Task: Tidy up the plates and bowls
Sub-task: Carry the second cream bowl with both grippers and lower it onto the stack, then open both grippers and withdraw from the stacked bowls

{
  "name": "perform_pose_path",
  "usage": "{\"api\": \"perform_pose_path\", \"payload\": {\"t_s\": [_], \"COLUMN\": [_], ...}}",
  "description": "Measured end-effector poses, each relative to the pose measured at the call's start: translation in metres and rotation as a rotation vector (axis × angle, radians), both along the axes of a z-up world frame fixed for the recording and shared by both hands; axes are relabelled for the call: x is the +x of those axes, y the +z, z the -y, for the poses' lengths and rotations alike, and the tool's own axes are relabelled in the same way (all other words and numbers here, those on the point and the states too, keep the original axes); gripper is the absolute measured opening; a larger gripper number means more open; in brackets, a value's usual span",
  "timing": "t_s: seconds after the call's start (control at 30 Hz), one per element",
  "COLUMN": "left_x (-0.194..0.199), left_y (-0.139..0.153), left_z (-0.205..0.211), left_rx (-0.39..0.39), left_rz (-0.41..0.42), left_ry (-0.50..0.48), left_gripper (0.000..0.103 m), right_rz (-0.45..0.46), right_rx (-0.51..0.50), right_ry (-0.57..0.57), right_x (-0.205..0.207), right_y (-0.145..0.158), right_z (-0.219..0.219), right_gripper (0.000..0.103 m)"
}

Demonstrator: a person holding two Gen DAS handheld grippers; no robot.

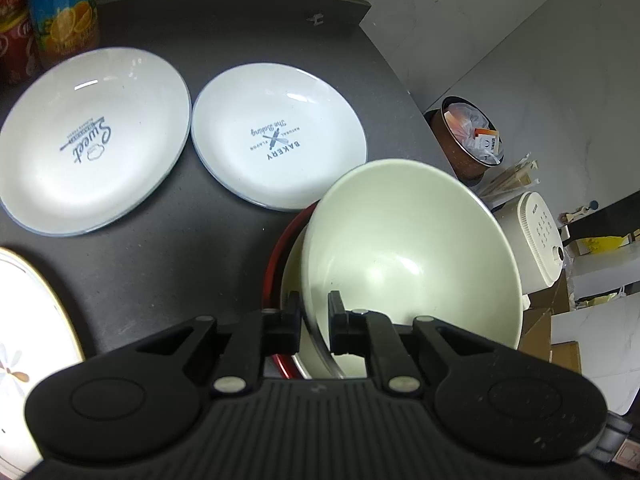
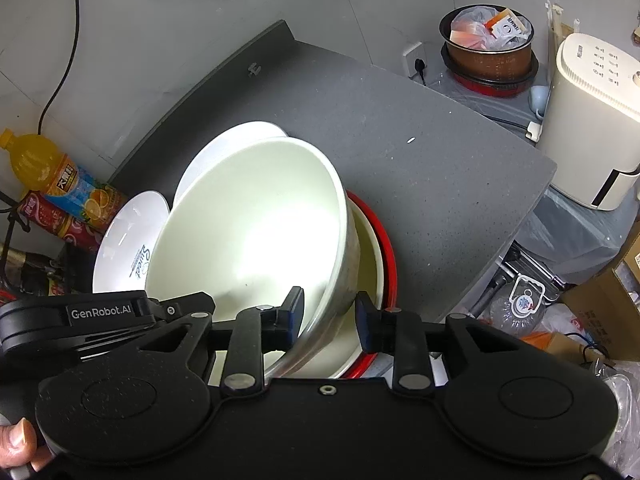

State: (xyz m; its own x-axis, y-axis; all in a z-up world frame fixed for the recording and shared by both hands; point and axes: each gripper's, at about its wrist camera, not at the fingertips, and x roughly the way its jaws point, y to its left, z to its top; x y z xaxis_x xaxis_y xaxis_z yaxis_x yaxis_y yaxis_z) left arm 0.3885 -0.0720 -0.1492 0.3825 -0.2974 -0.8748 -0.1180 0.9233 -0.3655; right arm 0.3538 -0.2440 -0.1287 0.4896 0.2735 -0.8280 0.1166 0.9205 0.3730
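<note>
Cream glaze is filling the middle of both views: the cream bowl [image 1: 412, 256] [image 2: 256, 232] is tilting above a second cream bowl [image 1: 292, 280] [image 2: 366, 248] that is sitting in a red-rimmed dish [image 1: 276, 260] [image 2: 390, 240] on the dark table [image 1: 240, 32] [image 2: 420, 184]. The left gripper [image 1: 314, 320] is pinching the tilted bowl's rim, one finger inside, one outside. The right gripper [image 2: 329, 320] is straddling the same bowl's wall with its jaws narrow; the outer finger is standing slightly off the wall. At upper left of the left view, the "Sweet" plate [image 1: 92, 140] [image 2: 128, 240] and the "Bakery" plate [image 1: 278, 136] are lying flat, edges almost touching
</note>
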Motion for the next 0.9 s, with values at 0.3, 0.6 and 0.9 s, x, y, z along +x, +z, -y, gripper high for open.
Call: {"api": "perform_pose_path", "payload": {"t_s": [0.3, 0.6, 0.9], "left_x": [-0.006, -0.019, -0.043], "left_y": [0.008, 0.011, 0.018], "left_z": [-0.007, -0.021, -0.048], "left_rx": [-0.007, -0.019, -0.036], "left_rz": [0.006, 0.021, 0.044], "left_ry": [-0.007, 0.007, 0.027], "left_gripper": [0.012, 0.012, 0.021], "right_rz": [0.01, 0.055, 0.089], "right_rx": [-0.025, -0.05, -0.103], "right_ry": [-0.013, -0.032, -0.086], "right_x": [-0.006, -0.019, -0.035], "right_y": [0.009, 0.017, 0.013], "right_z": [-0.001, -0.001, -0.003], "right_gripper": [0.035, 0.042, 0.014]}}
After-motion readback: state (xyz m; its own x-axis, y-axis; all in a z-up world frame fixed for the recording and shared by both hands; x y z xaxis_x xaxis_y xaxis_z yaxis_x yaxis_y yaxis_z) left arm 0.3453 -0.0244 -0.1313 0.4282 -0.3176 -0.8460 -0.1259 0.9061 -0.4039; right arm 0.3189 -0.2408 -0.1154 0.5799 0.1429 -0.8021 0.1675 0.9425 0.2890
